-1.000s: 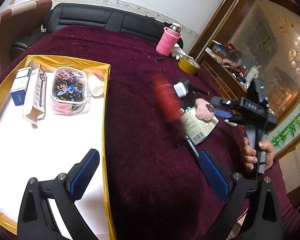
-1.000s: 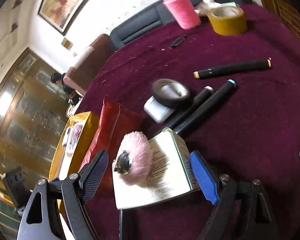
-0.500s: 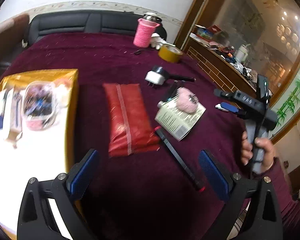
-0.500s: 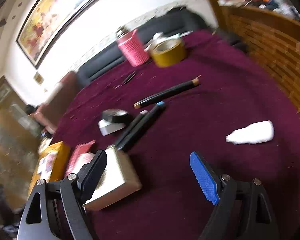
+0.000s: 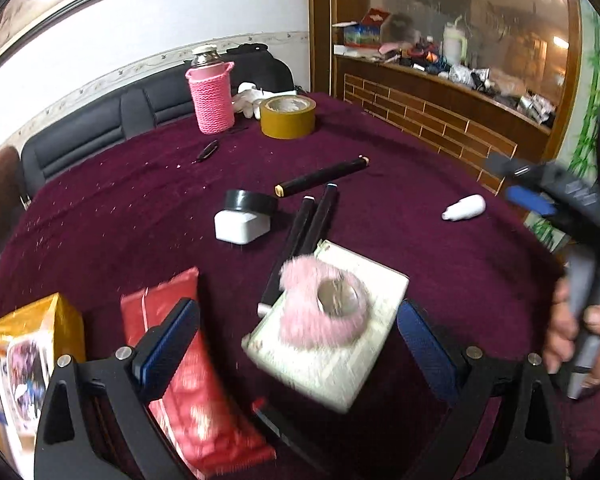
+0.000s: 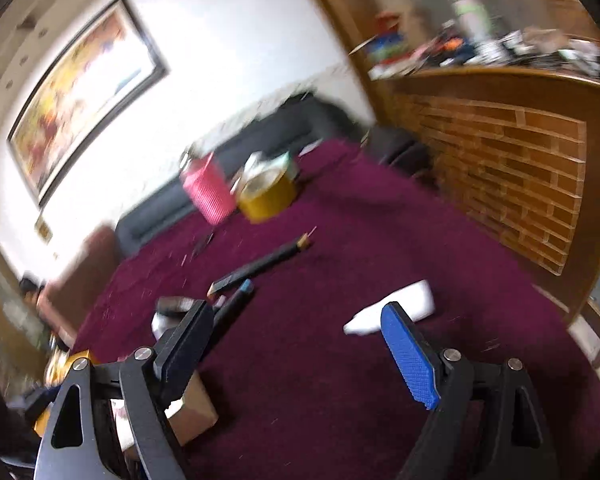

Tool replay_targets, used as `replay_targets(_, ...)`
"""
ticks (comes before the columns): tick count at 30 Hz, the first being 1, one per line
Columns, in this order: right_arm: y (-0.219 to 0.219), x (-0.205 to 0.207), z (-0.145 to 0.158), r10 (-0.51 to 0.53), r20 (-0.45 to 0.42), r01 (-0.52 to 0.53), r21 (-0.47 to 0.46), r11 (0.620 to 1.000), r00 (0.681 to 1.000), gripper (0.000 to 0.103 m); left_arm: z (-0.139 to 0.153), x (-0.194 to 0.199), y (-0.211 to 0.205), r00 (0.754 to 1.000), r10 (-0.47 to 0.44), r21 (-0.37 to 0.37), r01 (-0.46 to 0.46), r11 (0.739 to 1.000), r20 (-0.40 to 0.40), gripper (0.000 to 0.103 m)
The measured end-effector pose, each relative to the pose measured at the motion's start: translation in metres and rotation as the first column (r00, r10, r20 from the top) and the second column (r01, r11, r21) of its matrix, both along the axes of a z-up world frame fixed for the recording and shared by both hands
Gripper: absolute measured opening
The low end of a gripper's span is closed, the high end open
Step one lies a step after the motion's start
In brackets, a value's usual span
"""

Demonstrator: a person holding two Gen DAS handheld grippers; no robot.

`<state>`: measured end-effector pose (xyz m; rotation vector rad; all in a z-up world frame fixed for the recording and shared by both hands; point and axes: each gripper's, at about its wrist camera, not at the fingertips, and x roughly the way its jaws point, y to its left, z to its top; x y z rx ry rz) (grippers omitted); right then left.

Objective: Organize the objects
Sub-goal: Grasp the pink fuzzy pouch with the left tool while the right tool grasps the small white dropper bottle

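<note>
My left gripper (image 5: 296, 340) is open and hovers low over a white box (image 5: 332, 344) with a pink fluffy puff (image 5: 320, 308) lying on it. A red packet (image 5: 196, 392) lies under its left finger (image 5: 172, 340). My right gripper (image 6: 296, 348) is open with its jaws still opening and nothing between them. A small white bottle (image 6: 396, 308) lies on the maroon cloth (image 6: 340, 400) just beyond its blue right pad (image 6: 408, 356). In the left wrist view this bottle (image 5: 464, 207) lies at the right, near the hand-held right gripper (image 5: 516, 184).
A gold-edged tray (image 5: 28, 344) holding a printed pouch sits at the lower left. Black markers (image 5: 312, 224), a black tape roll (image 5: 252, 202) on a white charger (image 5: 242, 228), yellow tape (image 5: 287, 117) and a pink knitted bottle (image 5: 212, 96) lie farther back. A brick-fronted counter (image 5: 440, 120) stands right.
The red packet, blurred in mid-air before, now lies on the cloth. My left gripper swung right from the tray to the white box. My right gripper swung from the box toward the white bottle.
</note>
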<state>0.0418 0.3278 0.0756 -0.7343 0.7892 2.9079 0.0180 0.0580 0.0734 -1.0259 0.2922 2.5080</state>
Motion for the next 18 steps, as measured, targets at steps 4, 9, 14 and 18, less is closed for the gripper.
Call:
replay_targets(4,0.021,-0.001,-0.005,-0.037,0.016,0.038,-0.082,0.996,0.999,0.095,-0.008,-0.012,0.013,1.000,-0.024,-0.018,0.024,1.000,0.019,0.091)
replay_targets(9,0.033,-0.002,-0.011,-0.044,0.034,0.049,-0.143,0.989,0.998,0.095,-0.015,-0.015,0.022,0.998,-0.047,-0.026,0.049,0.998,0.046,0.038)
replay_targets(14,0.038,-0.006,-0.018,-0.042,0.061,0.052,-0.173,0.984,0.997,0.095,-0.005,-0.010,0.012,0.999,-0.026,0.019,0.025,1.000,0.034,0.035)
replay_targets(18,0.045,-0.008,-0.025,-0.055,0.082,0.071,-0.210,0.975,0.995,0.095,0.017,0.007,-0.008,1.000,-0.020,0.122,0.018,0.992,0.012,0.035)
